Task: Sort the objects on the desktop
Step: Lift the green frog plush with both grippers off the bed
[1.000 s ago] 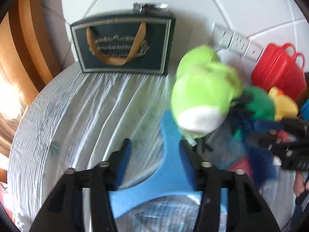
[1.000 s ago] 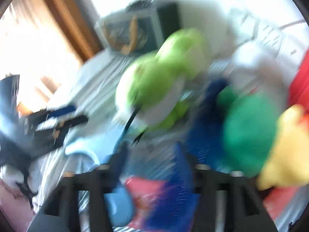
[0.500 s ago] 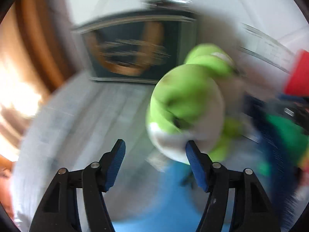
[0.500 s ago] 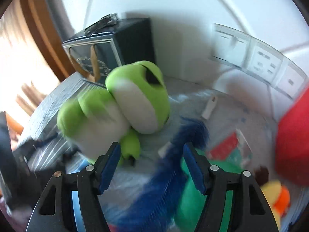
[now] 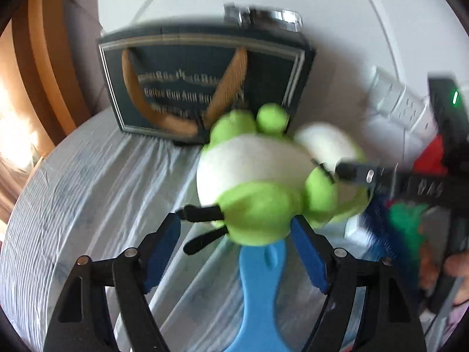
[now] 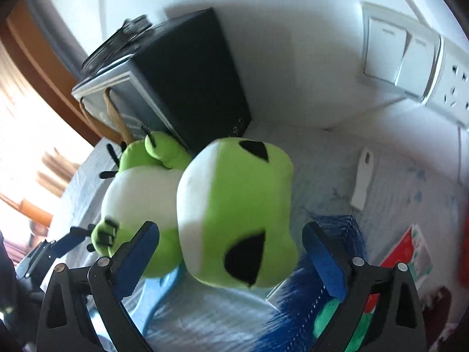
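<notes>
White wall [image 6: 293,58] closes the far side of a table under a wrinkled pale cloth [image 5: 88,205]; cloth edge curves away at left, wooden frame [image 5: 44,73] beyond it. Open cloth lies left of centre in the left wrist view, bare up to the dark gift box [image 5: 205,79] that stands against the wall with tan strap handles and a metal object on its top. Switch and socket panel [image 6: 410,58] is fixed to the wall at right.

Green and white frog plush [image 6: 234,214] lies on the cloth just in front of the box, partly over a light blue flat piece [image 5: 258,293].

Left gripper [image 5: 234,252]: jaws just been opening, blue pads either side of the frog's lower body; pads not seen pressing, though blur leaves contact at the right pad uncertain. Right gripper [image 6: 231,255]: jaws just been opening, now wide, frog's head between them with a gap on each side, released.

Crowded at right: dark blue fringed item [image 6: 307,293], green plush piece [image 6: 331,319], red and white packet [image 6: 407,252], a small white tag-like object [image 6: 363,182] lying apart near the wall. From the left wrist view the right gripper's black body crosses the right side; a person's fingers [image 5: 454,267] show below it.
</notes>
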{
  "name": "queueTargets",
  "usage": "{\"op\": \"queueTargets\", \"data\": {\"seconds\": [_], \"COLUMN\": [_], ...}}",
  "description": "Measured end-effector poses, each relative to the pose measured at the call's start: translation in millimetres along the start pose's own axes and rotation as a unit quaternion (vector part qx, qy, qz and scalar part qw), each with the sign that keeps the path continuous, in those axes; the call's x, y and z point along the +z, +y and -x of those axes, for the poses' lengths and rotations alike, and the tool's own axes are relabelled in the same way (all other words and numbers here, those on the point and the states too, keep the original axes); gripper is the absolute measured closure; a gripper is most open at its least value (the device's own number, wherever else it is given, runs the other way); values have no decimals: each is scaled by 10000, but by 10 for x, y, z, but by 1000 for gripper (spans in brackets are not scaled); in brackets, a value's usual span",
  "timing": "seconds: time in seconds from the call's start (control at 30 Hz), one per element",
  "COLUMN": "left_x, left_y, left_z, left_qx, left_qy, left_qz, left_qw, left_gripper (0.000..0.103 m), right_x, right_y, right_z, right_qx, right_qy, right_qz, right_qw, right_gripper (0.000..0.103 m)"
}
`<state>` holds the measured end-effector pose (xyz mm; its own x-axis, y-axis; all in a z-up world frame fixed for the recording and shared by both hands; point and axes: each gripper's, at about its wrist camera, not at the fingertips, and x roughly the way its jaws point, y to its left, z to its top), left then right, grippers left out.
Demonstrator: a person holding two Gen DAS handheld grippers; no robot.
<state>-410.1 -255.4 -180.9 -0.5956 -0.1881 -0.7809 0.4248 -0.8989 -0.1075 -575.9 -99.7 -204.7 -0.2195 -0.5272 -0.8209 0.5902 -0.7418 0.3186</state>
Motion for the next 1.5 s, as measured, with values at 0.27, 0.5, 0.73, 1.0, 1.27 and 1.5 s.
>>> {"op": "queueTargets", "data": {"seconds": [0.27, 0.5, 0.73, 1.0, 1.27, 1.5], "left_x": [150, -116, -506, -1327, -1814, -1889], "left_y": [-43, -346, -749, -708, -450, -514], "left_z": [-663, -587, -199, 575, 1524, 2472], "left_qx": [-199, -399, -681, -876, -759, -924], "left_qy": [796, 681, 651, 856, 611, -146], "left_qz": [84, -287, -794, -1189, -1249, -1325], "left_qw": [9966, 9965, 9924, 9853, 9874, 9868], "left_gripper": [11, 22, 29, 29, 29, 29], "right_x": [134, -129, -762, -1850, -2661, -2932], "right_y": [-117, -340, -381, -145, 359, 707], "right_z": [-583, -471, 87, 718, 1342, 2386], "right_qx": [44, 479, 338, 469, 708, 685], "right_qy": [582, 649, 549, 909, 522, -298], "right_qz": [-267, -604, -632, -688, -911, -687], "right_qw": [9979, 9949, 9959, 9924, 9919, 9948], "right_gripper": [1, 24, 30, 30, 30, 30]}}
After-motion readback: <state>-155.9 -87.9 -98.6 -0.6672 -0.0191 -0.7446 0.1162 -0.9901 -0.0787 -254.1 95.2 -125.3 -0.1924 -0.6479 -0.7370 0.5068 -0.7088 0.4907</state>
